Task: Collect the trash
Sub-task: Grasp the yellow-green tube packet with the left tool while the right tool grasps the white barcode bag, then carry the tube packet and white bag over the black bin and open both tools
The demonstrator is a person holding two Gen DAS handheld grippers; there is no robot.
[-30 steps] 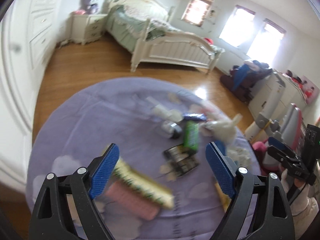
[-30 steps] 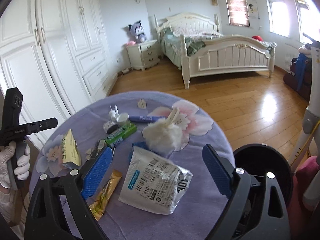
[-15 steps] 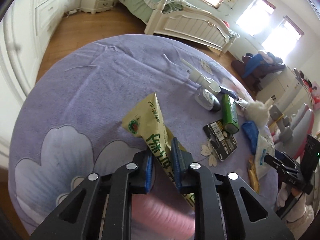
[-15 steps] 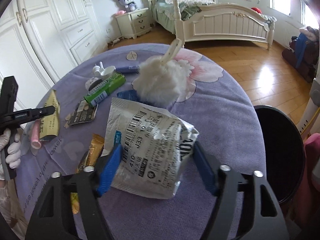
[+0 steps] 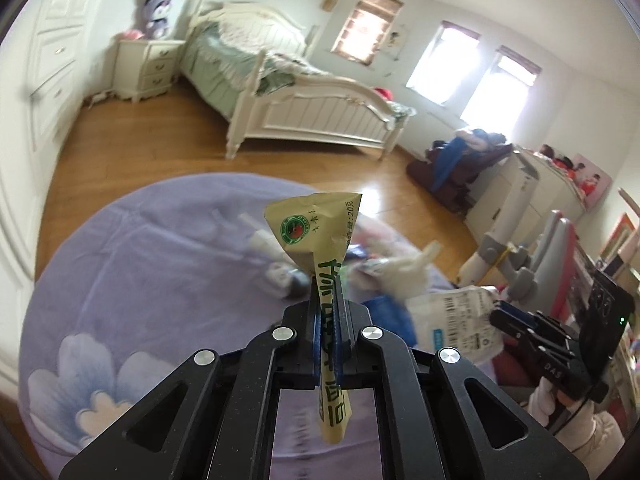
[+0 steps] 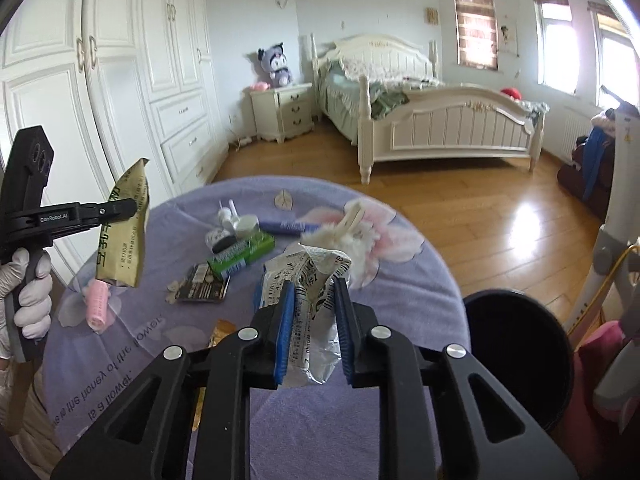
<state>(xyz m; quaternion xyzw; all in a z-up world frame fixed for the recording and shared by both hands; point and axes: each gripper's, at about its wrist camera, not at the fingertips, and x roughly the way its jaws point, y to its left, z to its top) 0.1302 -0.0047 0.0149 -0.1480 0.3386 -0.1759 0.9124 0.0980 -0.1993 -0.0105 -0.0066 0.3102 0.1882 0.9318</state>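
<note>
Left tool [image 5: 326, 316] pinches a yellow wrapper [image 5: 316, 232]; right tool [image 6: 314, 330], just closing, pinches a crumpled white packet [image 6: 316, 280] above the tabletop [image 6: 400, 292]

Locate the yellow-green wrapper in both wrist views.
Left wrist: yellow-green wrapper at centre, clamped upright in the left hand-held gripper.
Right wrist: far left, hanging from that hand-held gripper, above the pink roller.
Shared landmark: white bed.
</note>
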